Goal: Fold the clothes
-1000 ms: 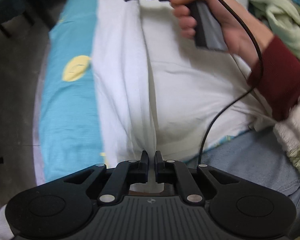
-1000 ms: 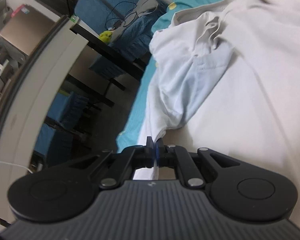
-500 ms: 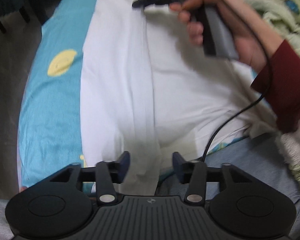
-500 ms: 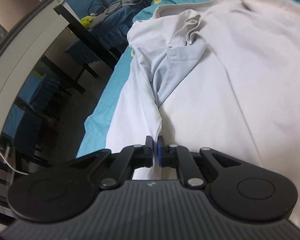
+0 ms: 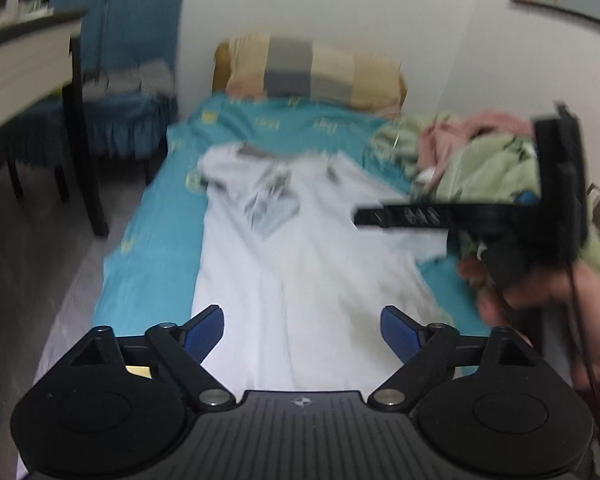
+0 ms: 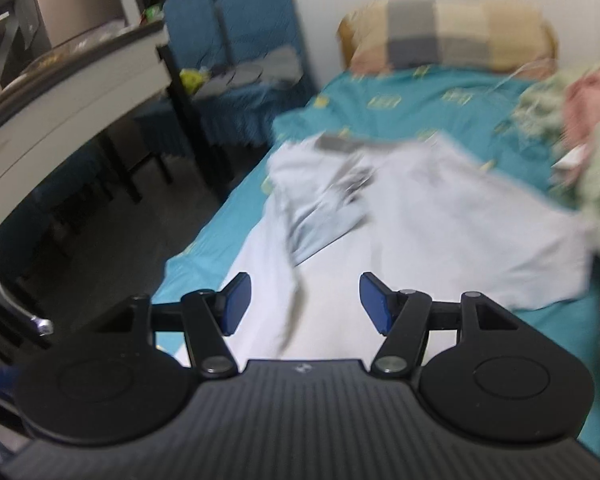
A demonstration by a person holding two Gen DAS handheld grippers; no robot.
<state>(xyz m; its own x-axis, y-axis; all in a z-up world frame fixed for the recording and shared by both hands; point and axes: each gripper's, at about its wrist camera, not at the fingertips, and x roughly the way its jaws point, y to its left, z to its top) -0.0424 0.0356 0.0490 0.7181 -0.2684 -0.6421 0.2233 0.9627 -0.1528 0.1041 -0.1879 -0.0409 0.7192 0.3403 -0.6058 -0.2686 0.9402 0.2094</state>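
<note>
A white shirt (image 5: pixel 300 272) lies lengthwise on the teal bed sheet (image 5: pixel 148 272), its left side folded over toward the middle and its collar at the far end. It also shows in the right wrist view (image 6: pixel 440 232). My left gripper (image 5: pixel 302 326) is open and empty, raised above the shirt's near hem. My right gripper (image 6: pixel 304 300) is open and empty above the shirt's left part. In the left wrist view the right gripper (image 5: pixel 400 216) shows from the side, held in a hand over the shirt's right edge. Both views are blurred.
A pile of green and pink clothes (image 5: pixel 480 160) lies on the bed's right side. A striped pillow (image 5: pixel 312 72) sits at the head. Blue chairs (image 5: pixel 128 80) and a table (image 6: pixel 60 92) stand left of the bed, over dark floor (image 6: pixel 112 240).
Both grippers have opened and let go of the shirt's folded edge, then lifted and pulled back, so the whole bed is now in view. The shirt stays lying on the bed.
</note>
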